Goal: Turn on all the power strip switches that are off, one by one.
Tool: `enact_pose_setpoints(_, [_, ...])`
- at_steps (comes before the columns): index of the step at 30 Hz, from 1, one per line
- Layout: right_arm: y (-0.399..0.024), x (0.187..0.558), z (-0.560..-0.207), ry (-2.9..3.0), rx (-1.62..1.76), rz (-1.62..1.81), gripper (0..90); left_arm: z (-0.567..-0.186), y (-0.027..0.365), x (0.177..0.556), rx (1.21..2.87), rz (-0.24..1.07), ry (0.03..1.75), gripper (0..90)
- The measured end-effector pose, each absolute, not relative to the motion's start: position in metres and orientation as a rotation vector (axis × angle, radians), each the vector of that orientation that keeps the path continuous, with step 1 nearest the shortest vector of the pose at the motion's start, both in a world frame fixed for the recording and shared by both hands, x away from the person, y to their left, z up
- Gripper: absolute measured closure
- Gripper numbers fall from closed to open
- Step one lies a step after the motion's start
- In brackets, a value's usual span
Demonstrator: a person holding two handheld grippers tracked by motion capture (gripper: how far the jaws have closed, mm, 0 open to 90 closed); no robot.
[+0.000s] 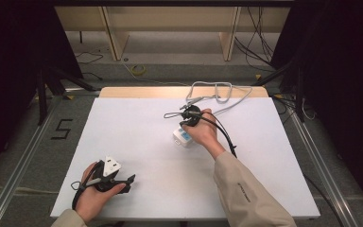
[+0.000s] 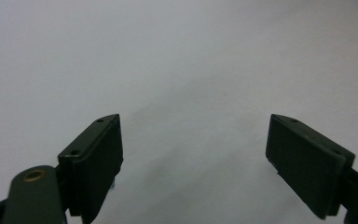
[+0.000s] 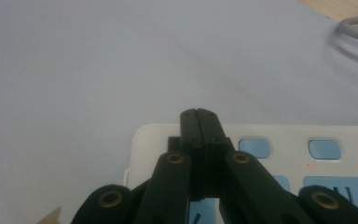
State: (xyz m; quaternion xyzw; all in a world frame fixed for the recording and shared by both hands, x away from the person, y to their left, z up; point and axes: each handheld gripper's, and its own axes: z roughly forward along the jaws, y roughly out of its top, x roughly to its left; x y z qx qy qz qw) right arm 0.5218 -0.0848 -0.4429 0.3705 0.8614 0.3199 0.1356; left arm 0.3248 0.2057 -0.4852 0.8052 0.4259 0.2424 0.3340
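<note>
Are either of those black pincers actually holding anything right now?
No. The left gripper is open over bare white table. The right gripper is shut with nothing between its jaws, poised over a white device with blue buttons.

The table (image 1: 137, 142) wears a smooth, matt white sheet, with pale wood showing along its far edge. The right tongs (image 3: 199, 114) look like matt black plastic with brass-coloured rivets. The white device (image 3: 279, 135) beneath them is smooth plastic with soft blue buttons. The grey cable (image 1: 217, 92) looks rubbery.
</note>
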Motion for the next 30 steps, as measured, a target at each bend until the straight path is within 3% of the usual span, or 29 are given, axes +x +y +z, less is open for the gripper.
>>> enact_pose_setpoints(30, [-0.139, 0.491, -0.436, 2.422, 1.068, 0.986, 86.6, -0.486, 0.205, 0.325, 2.105, 0.637, 1.112, 18.7])
